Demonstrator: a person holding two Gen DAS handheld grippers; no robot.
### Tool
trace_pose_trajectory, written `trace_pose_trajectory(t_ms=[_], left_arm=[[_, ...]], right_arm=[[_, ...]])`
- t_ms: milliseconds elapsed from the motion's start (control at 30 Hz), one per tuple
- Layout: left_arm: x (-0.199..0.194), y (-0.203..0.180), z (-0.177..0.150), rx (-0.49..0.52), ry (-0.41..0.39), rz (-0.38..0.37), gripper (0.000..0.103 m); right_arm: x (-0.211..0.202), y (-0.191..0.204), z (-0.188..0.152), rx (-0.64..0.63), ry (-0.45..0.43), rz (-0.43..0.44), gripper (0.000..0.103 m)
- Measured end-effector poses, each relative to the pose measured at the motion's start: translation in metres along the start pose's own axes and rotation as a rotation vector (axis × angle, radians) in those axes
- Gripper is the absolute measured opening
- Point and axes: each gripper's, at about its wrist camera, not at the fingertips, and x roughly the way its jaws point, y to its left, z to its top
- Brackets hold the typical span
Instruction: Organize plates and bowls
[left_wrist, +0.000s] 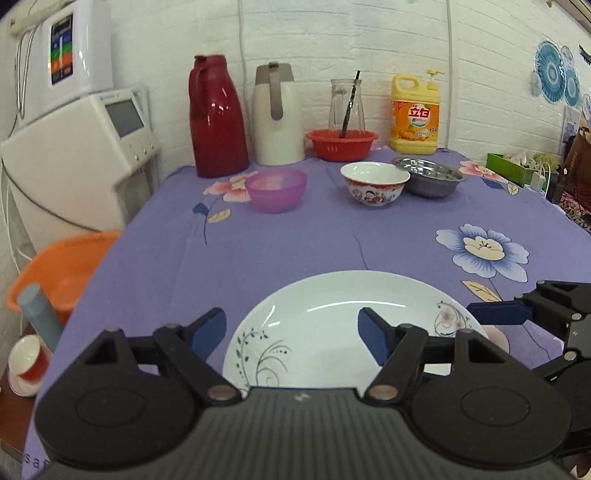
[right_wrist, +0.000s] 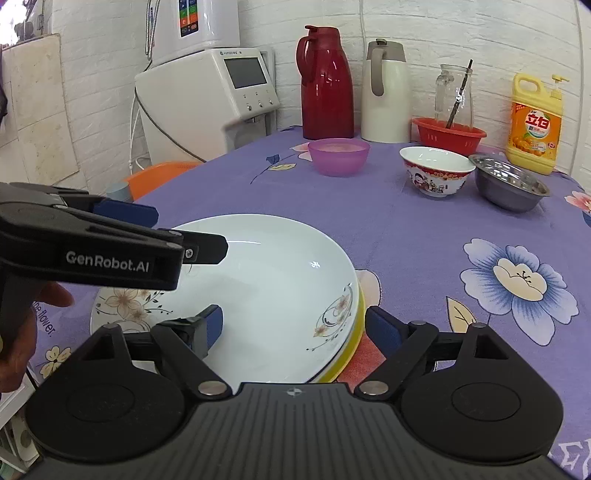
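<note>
1. The step in hand is judged to be the setting of the white floral-patterned ceramic plate (right_wrist: 273, 295) on the plate stack at the near edge of the purple flowered tabletop (left_wrist: 332, 240). The edges of a further white plate and a yellow plate (right_wrist: 352, 341) show beneath its right rim.
2. The jaws of the left gripper (left_wrist: 291, 332) are spread apart, one above the plate's left rim and one over its well; nothing is pinched between them.
3. The jaws of the right gripper (right_wrist: 293, 328) are likewise parted, straddling the stack's right edge, with no pad seen pressing on it.
4. For a neat stack, the top plate should be checked for centring over the lower rims before either tool is lifted clear, and the lift should be made without clipping the rim.
5. A translucent purple plastic bowl (left_wrist: 276, 189), a white porcelain bowl with red figures (left_wrist: 373, 182) and a stainless steel bowl (left_wrist: 430, 176) stand well apart from the stack, farther back; the last two sit just beside each other.
6. These bowls are judged still to be gathered.
</note>
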Motion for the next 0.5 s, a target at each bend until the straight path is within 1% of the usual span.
trace_pose_trajectory(t_ms=[67, 133, 367, 500], left_arm=[[-0.003, -0.003, 0.005, 0.008, -0.018, -0.008, 0.071], [-0.002, -0.004, 0.009, -0.007, -0.024, -0.024, 0.071], [0.011, -0.021, 0.021, -0.039, 0.001, -0.070, 0.072], [0.017, -0.037, 0.027, -0.034, 0.009, -0.094, 0.072]], right_arm=[[-0.006, -0.005, 0.002, 0.019, -0.023, -0.004, 0.103], [-0.010, -0.010, 0.003, 0.027, -0.039, -0.016, 0.103], [-0.016, -0.033, 0.000, 0.082, -0.049, -0.042, 0.103], [-0.022, -0.051, -0.005, 0.116, -0.058, -0.071, 0.103]])
